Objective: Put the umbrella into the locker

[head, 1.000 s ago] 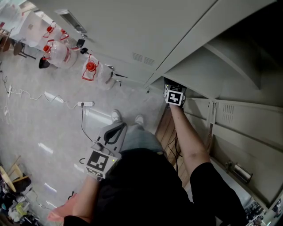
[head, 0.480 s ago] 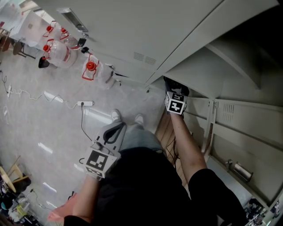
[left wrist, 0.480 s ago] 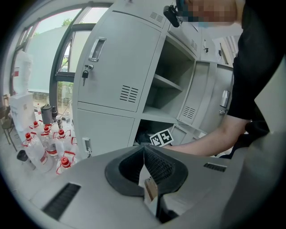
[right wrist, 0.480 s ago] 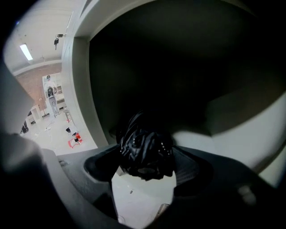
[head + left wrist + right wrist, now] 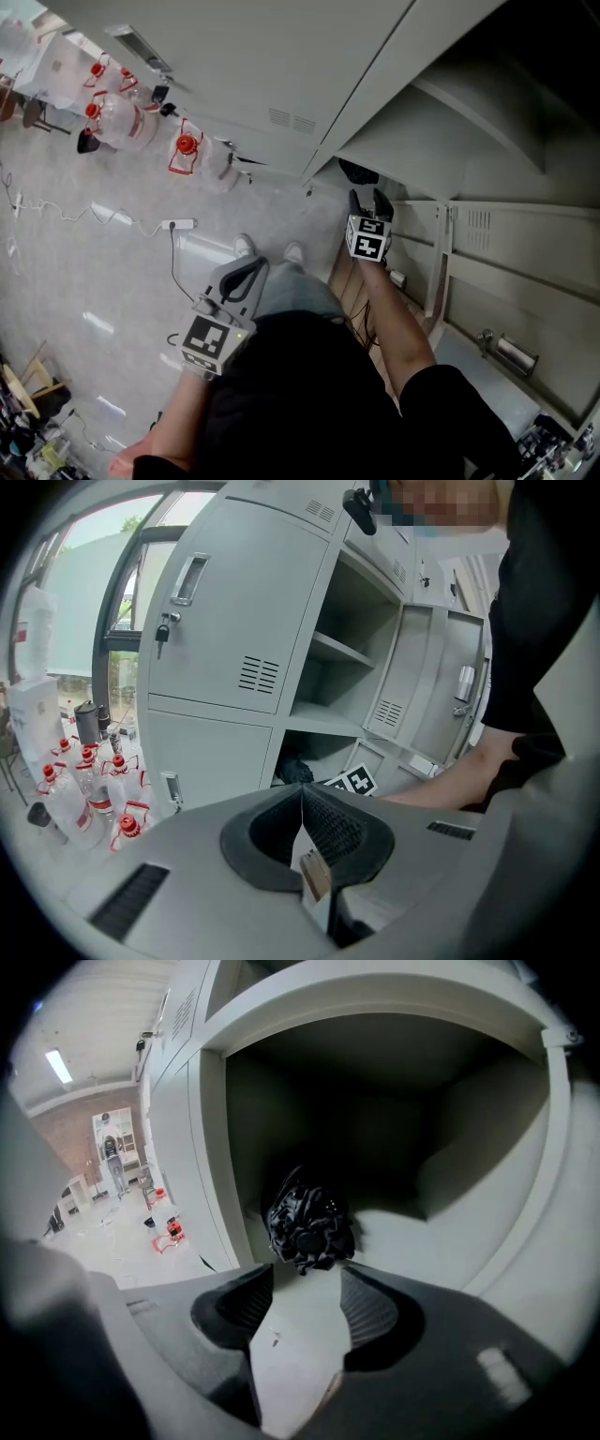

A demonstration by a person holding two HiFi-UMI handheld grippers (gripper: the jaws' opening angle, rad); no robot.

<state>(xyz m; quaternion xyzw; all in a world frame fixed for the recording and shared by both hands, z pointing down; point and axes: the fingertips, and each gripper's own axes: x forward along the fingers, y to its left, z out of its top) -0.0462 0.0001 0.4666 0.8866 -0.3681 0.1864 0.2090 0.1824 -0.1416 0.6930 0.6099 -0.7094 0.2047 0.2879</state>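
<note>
The folded black umbrella (image 5: 307, 1222) lies on the floor of the open locker compartment (image 5: 441, 1241), and in the head view it shows as a dark bundle, the umbrella (image 5: 358, 172), just inside the locker's lower opening. My right gripper (image 5: 307, 1290) is just in front of it, outside the compartment; its jaws are closing with nothing between them. In the head view the right gripper (image 5: 370, 202) sits below the umbrella, apart from it. My left gripper (image 5: 244, 275) hangs low beside the person's body, jaws shut and empty, shown as the left gripper (image 5: 302, 803) in its own view.
The locker door (image 5: 511, 253) stands open at the right. Closed locker doors (image 5: 225, 611) lie to the left. Water bottles with red caps (image 5: 187, 150) and a power strip with cable (image 5: 178, 223) are on the floor. The person's shoes (image 5: 270, 249) stand before the locker.
My right gripper has drawn back out of the locker, away from the umbrella, which stays inside. The left gripper has kept still.
</note>
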